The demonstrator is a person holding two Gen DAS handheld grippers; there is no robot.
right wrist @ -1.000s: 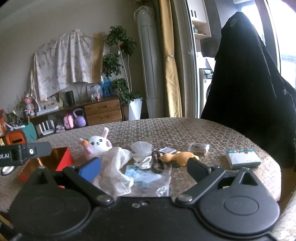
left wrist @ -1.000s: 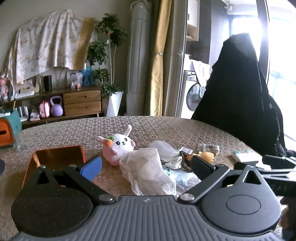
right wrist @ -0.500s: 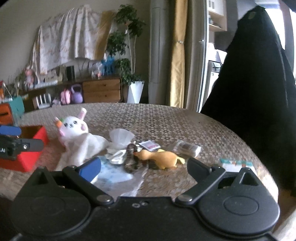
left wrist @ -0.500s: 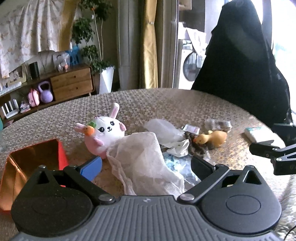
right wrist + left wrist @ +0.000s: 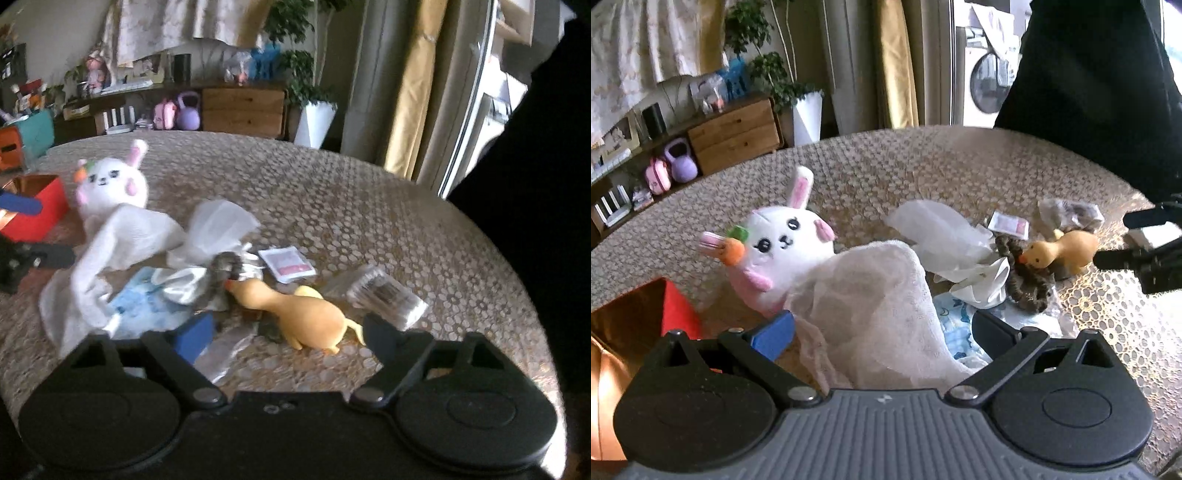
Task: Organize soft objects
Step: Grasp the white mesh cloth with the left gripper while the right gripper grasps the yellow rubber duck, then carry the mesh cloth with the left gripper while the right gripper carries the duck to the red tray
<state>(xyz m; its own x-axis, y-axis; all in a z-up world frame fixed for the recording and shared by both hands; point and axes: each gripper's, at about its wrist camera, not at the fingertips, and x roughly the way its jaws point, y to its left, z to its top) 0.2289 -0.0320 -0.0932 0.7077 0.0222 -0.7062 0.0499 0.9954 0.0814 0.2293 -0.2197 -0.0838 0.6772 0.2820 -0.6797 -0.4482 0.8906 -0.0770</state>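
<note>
The yellow rubber duck point(image 5: 310, 317) looks light and squashy, best pinched across its plump body (the thin neck would likely flex). It lies on the tabletop point(image 5: 369, 206) between the right tongs point(image 5: 291, 328), closing but not yet touching. The left tongs point(image 5: 882, 325) gape over white gauze cloth point(image 5: 871, 295).

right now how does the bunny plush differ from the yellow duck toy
The bunny plush is white and pink with a fuzzy surface; the yellow duck toy is smooth and looks rubbery. The bunny is the bulkier of the two. The white mesh cloth drapes over the bunny's lower part, while the duck lies uncovered on its side. Both rest on the table, ungripped.
</note>
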